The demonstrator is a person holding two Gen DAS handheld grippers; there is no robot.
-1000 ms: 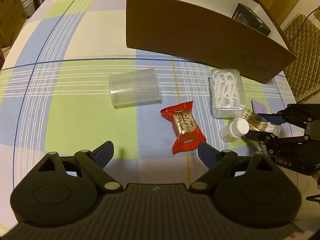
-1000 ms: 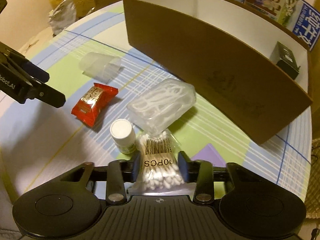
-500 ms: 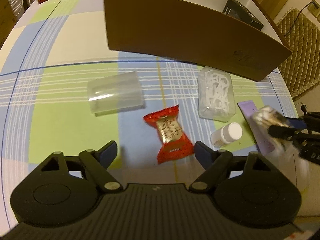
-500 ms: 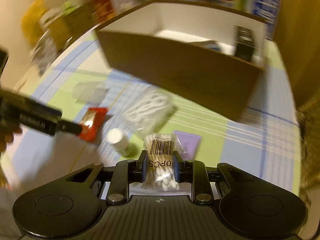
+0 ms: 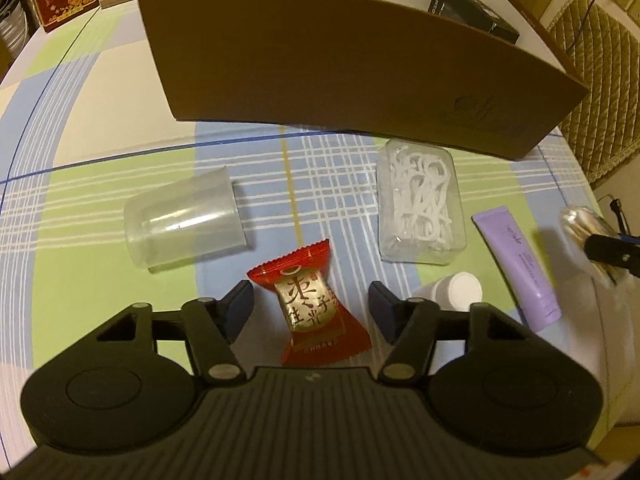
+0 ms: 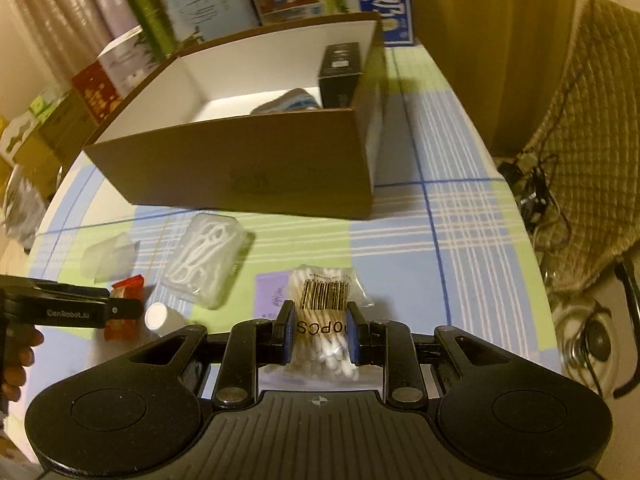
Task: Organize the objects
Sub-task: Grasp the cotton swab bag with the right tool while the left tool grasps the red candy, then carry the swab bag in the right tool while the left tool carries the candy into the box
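Right gripper [image 6: 320, 330] clamped on clear plastic bag of cotton swabs [image 6: 323, 300], lifted short of brown cardboard box [image 6: 256, 164] (likely bound inside). Left gripper [image 5: 310, 312] wide open, empty, straddling red foil candy packet [image 5: 310, 308] before that box, readying a pinch.

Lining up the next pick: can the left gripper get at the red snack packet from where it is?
Probably yes. The left gripper is open, its fingers either side of the red snack packet, nothing between them. The white bottle sits close outside one finger.
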